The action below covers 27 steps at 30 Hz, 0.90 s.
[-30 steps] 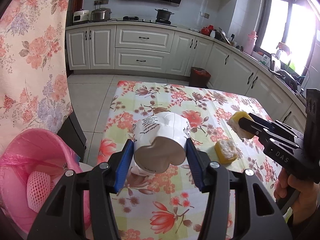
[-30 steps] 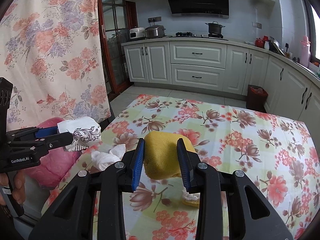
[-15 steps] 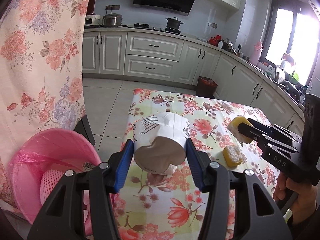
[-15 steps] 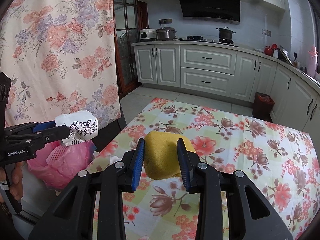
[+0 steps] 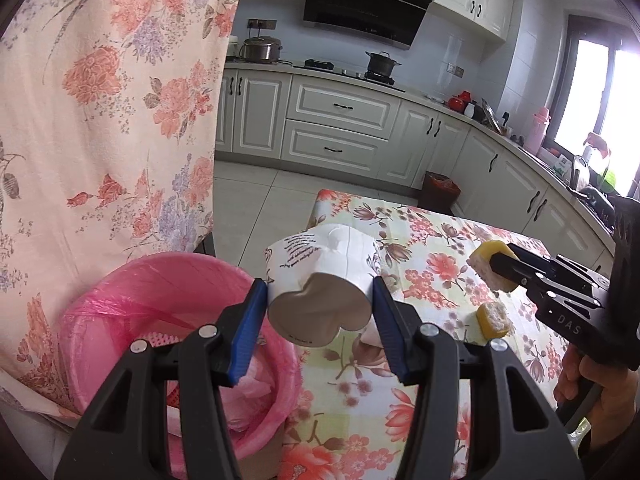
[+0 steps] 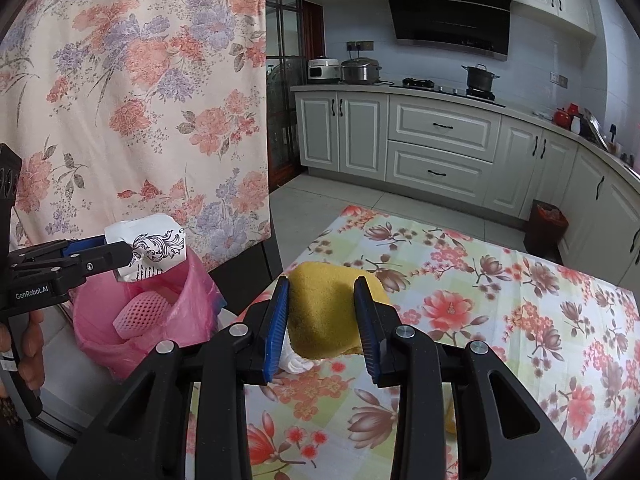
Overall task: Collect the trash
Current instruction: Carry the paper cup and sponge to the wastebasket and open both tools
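Note:
My left gripper [image 5: 318,302] is shut on a crushed white paper cup [image 5: 320,276] with black print, held in the air at the table's left edge beside a pink-lined trash bin [image 5: 160,304]. From the right wrist view the same cup [image 6: 150,252] hangs over the bin [image 6: 140,320]. My right gripper [image 6: 322,316] is shut on a yellow peel piece [image 6: 328,312] above the floral table [image 6: 500,300]; in the left wrist view this piece [image 5: 486,264] sits in the black fingers at the right. Another yellow piece [image 5: 493,319] lies on the cloth. A crumpled white tissue [image 6: 294,362] lies under the right gripper.
The bin holds a pink foam net [image 6: 140,314] and other scraps. A floral curtain [image 5: 100,120] hangs just behind the bin. White kitchen cabinets [image 6: 440,148] line the far wall, with a small dark bin [image 6: 546,224] on the floor. A hand [image 5: 592,384] grips the right tool.
Both grippers have swung left with their loads: the cup now hangs beside the pink bin, which fills more of the left wrist view, and the curtain looms closer. Neither grip has altered.

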{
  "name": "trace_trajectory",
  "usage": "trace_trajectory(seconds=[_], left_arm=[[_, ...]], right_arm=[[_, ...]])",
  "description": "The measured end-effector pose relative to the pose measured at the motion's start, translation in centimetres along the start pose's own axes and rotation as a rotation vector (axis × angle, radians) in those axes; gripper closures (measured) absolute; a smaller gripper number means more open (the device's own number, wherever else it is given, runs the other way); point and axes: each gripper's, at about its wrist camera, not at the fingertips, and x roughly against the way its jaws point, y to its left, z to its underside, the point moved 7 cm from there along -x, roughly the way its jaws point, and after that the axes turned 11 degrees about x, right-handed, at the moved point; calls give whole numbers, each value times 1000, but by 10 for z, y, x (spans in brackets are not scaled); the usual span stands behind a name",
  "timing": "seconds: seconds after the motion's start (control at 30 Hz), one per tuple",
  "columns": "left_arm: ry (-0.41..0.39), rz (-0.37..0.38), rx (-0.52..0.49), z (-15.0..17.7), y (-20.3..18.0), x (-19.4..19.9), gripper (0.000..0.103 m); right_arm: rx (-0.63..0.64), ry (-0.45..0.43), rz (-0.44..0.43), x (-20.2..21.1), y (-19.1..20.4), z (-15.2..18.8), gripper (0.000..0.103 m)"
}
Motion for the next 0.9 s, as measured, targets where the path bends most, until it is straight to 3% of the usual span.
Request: trace_trajectory(seconds=[0.9], left_arm=[[-87,-158,153,-12,118,45,52]], right_arm=[[167,-5,-182,-40,143,-59,71]])
